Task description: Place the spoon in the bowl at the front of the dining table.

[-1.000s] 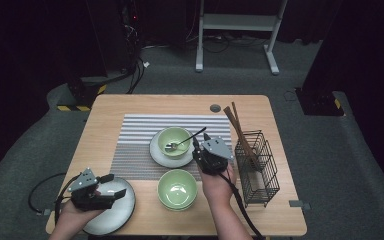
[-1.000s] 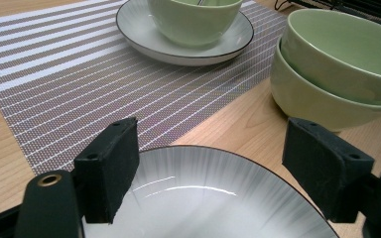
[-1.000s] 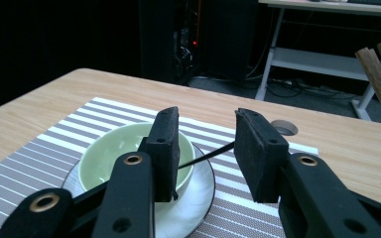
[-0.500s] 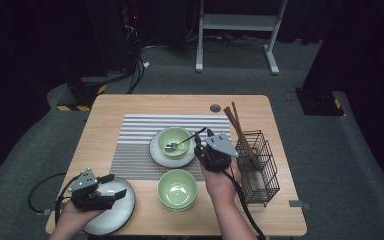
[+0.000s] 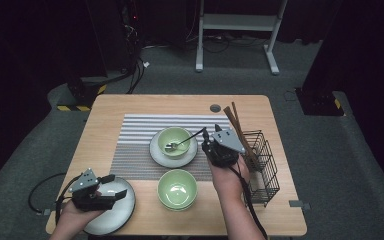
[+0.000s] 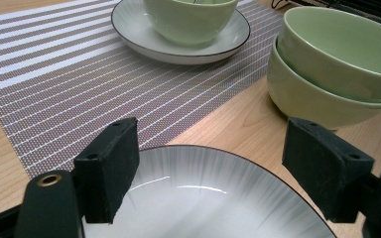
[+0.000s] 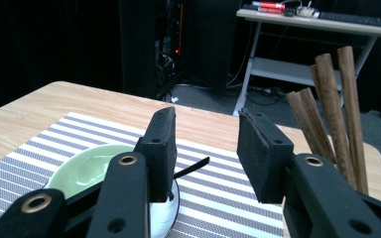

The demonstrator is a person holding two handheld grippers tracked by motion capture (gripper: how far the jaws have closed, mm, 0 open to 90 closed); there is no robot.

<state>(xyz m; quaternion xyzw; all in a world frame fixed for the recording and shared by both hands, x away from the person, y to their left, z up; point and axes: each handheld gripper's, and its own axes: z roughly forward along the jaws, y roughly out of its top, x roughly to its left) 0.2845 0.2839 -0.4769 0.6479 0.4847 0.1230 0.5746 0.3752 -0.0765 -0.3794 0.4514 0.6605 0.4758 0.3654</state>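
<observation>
Left gripper (image 5: 111, 190): near left, jaws apart, nothing pinched, over the grey plate (image 5: 122, 217).
Stacked green bowls (image 5: 177, 188): near centre, right of that plate.
Right gripper (image 5: 207, 138): jaws have just been closing, gap empty, beside the spoon (image 5: 180, 144).
Spoon: in far green bowl (image 5: 174, 138) on its saucer (image 5: 157, 152).
Wire basket (image 5: 262, 165): right, holding wooden sticks (image 5: 237, 127).

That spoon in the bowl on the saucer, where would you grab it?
By its dark handle, from the right. The spoon lies with its head down in the bowl, while the handle slants over the rim toward the right gripper, free in the air, so jaws probably close across it there.
</observation>
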